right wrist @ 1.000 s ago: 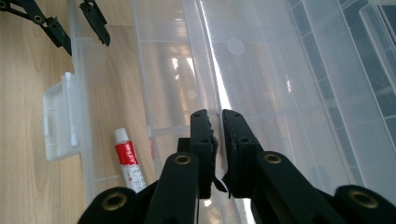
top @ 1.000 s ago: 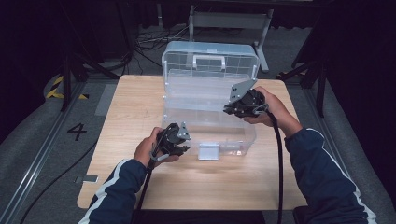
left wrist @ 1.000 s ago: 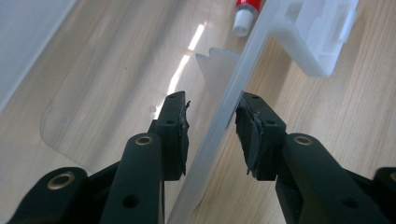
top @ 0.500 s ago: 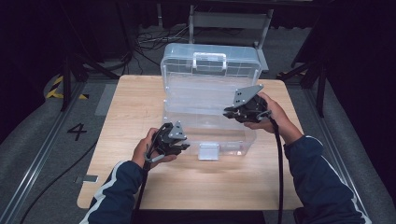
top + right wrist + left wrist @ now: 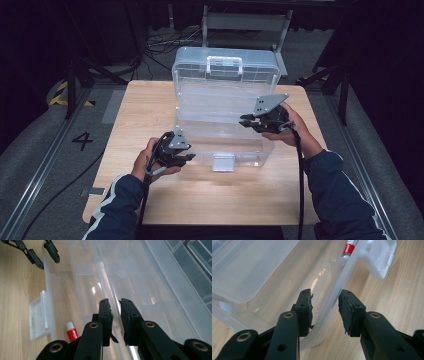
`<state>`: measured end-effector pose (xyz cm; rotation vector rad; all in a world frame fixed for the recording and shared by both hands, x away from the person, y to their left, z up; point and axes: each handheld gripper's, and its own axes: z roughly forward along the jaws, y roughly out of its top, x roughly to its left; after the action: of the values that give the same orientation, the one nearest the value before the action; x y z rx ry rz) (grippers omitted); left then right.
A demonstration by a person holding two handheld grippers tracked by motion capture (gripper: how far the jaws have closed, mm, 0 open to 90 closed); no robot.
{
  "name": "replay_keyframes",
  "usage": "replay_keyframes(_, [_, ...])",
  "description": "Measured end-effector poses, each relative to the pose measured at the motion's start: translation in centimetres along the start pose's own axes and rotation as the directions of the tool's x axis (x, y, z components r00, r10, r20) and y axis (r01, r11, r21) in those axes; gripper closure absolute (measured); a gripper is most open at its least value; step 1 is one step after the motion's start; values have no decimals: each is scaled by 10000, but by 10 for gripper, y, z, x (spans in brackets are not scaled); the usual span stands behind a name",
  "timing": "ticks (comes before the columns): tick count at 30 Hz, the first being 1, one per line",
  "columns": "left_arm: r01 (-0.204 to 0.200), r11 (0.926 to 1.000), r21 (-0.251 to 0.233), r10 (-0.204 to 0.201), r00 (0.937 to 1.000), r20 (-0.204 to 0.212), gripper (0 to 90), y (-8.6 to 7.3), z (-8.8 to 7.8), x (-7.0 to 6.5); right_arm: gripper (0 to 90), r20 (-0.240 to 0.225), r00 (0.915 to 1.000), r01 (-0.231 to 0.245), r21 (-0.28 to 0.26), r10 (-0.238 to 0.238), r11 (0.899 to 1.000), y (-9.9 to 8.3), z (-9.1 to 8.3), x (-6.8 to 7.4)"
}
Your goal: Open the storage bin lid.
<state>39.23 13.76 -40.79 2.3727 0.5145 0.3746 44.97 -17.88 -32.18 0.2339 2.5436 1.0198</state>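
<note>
A clear plastic organiser box (image 5: 220, 145) stands open on the wooden table, its lid (image 5: 225, 67) upright at the back. My left gripper (image 5: 187, 156) (image 5: 324, 297) is at the front left corner. It is open and its jaws have just been opening, with the front wall (image 5: 337, 287) between them and untouched. My right gripper (image 5: 244, 121) (image 5: 115, 303) is over the right part of the box. Its jaws have just been opening and stand close on either side of the inner tray's rim (image 5: 106, 280). A small red and white tube (image 5: 72, 333) (image 5: 348, 248) lies inside near the front latch (image 5: 223, 162).
The wooden table (image 5: 150, 105) has bare wood to the left, right and front of the box. A metal stand (image 5: 245, 22) is behind the lid. Black cables trail from both grippers toward the person. The left gripper (image 5: 41, 252) is in the top left corner of the right gripper view.
The right gripper has come down toward the box's right side. The left gripper has shifted slightly left along the front corner, and its jaws have spread off the wall.
</note>
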Motion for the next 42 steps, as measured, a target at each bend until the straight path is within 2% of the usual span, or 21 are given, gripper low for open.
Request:
replay_keyframes(2, [23,10000,-71,-23,10000,3,627,-1,0,0,792,25,10000,-21,-25,21,10000,0,0,0])
replay_keyframes(5, [178,9984,-540,-160,9994,321,599,-1,-2,1,786,142,9999,-22,-56,23,10000,-1,0,1])
replay_keyframes(11, [-34,9958,-920,59,9996,275,576,3,-9,-2,787,135,9997,-189,-178,192,9997,-2,0,2])
replay_keyframes(14, [95,9930,-1179,-70,9997,216,562,2,-18,-1,786,115,9995,-282,-269,285,9992,-3,0,2])
replay_keyframes(22, [468,9868,-1552,-529,9980,-353,551,-7,-41,7,780,248,9989,-386,-478,398,9981,-5,1,4])
replay_keyframes(29, [899,9826,-1626,-1060,9900,-933,573,-17,-52,18,778,289,9989,-364,-519,379,9980,-5,1,4])
replay_keyframes(35, [1102,9803,-1638,-1330,9819,-1350,670,-21,-57,29,775,334,9985,-405,-574,425,9975,-6,1,5])
replay_keyframes(38, [1368,9743,-1788,-1632,9762,-1425,734,-23,-60,39,773,354,9983,-440,-627,463,9971,-7,1,5])
replay_keyframes(40, [1450,9723,-1833,-1715,9754,-1384,762,-23,-62,45,773,334,9983,-457,-645,479,9969,-7,1,6])
replay_keyframes(42, [1437,9728,-1819,-1737,9715,-1615,803,-23,-62,50,773,341,9982,-465,-655,488,9968,-7,2,6])
